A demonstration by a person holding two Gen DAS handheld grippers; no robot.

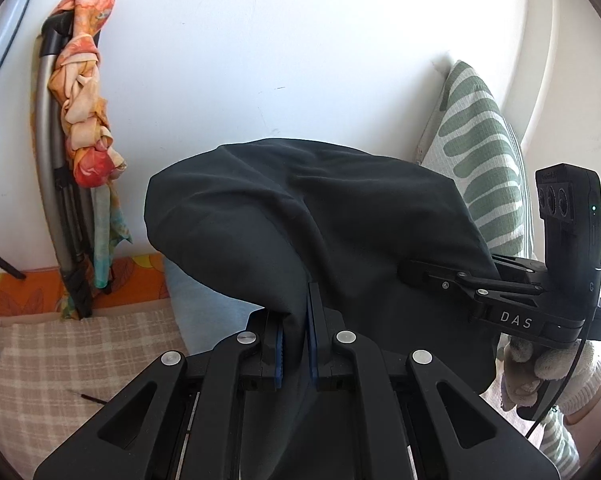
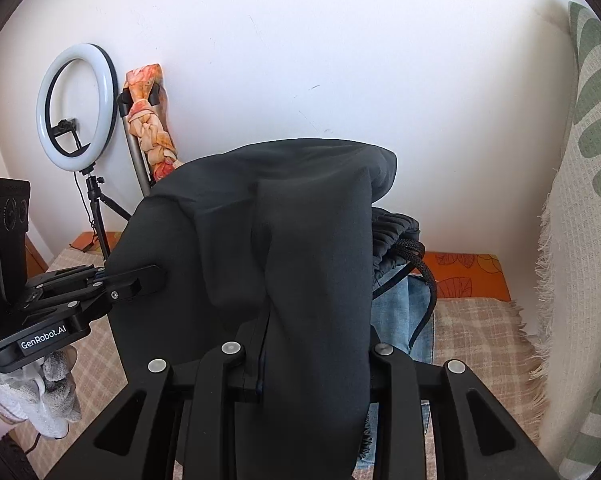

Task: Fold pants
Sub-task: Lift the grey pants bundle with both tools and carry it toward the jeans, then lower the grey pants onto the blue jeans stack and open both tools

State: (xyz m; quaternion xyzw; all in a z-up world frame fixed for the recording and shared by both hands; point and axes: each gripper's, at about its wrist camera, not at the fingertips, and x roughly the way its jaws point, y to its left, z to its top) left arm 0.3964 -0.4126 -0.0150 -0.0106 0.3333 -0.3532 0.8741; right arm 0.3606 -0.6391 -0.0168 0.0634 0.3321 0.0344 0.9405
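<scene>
— What's the surface under my rig?

— I see a bed with a beige plaid cover [image 2: 480,332]; an orange leaf-print strip [image 2: 466,276] runs along its far edge at the wall.

— Anything lying on it?

— Blue jeans [image 2: 400,320] lie flat mid-bed. A ring-light tripod [image 2: 96,216] stands far left.

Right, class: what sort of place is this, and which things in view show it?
Probably a room at home, perhaps a bedroom: a checked blanket over a bed-like surface, a leaf-patterned cushion by the white wall, and a ring light for filming.
</scene>
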